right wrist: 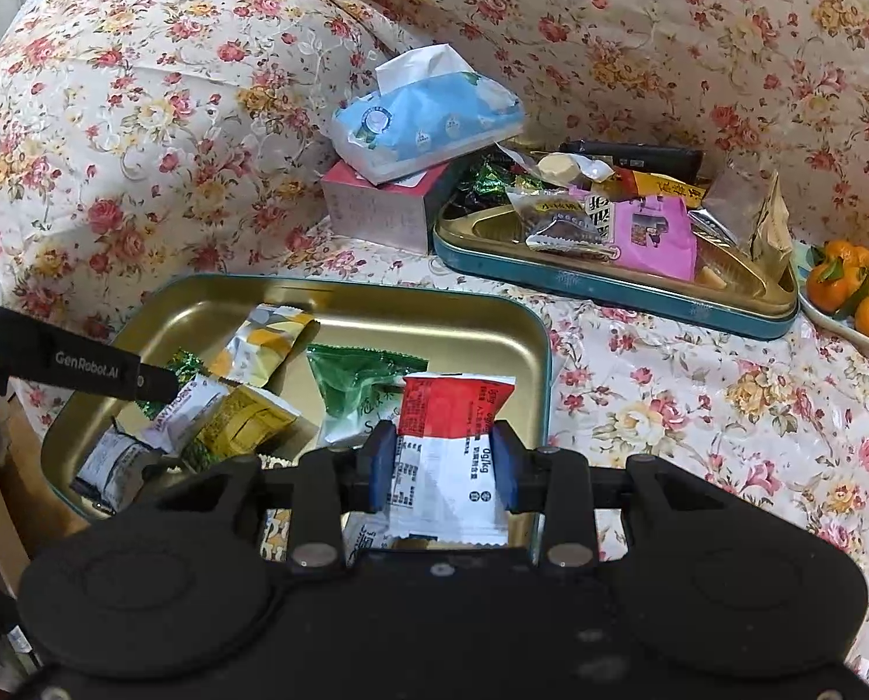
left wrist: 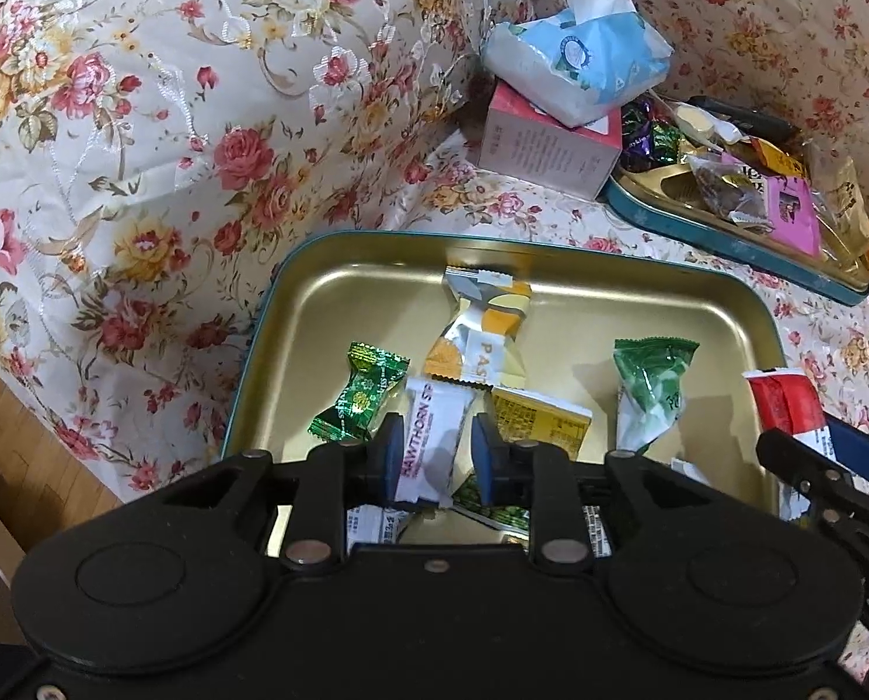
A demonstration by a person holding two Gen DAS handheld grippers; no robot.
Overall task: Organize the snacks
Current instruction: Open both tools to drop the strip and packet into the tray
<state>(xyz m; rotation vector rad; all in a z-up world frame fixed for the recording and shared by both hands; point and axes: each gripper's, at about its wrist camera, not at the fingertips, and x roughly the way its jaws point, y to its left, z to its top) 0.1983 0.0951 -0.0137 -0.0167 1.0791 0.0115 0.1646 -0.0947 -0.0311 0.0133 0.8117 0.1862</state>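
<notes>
the left gripper (left wrist: 432, 446) sits loose around a white hawthorn snack packet (left wrist: 434, 437) in the gold metal tin (left wrist: 317, 315), while the right gripper (right wrist: 442, 469) squeezes a red and white snack packet (right wrist: 449, 437).

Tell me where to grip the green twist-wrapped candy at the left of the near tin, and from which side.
Grip the green twist-wrapped candy across its narrow middle, coming from above. It lies flat on the gold tin's floor, ends flared like a bow, so the waist is probably the firmest, slimmest part. The fingers should straddle its short width; the hawthorn packet lies close on its right, so keep the pads off it.
</notes>
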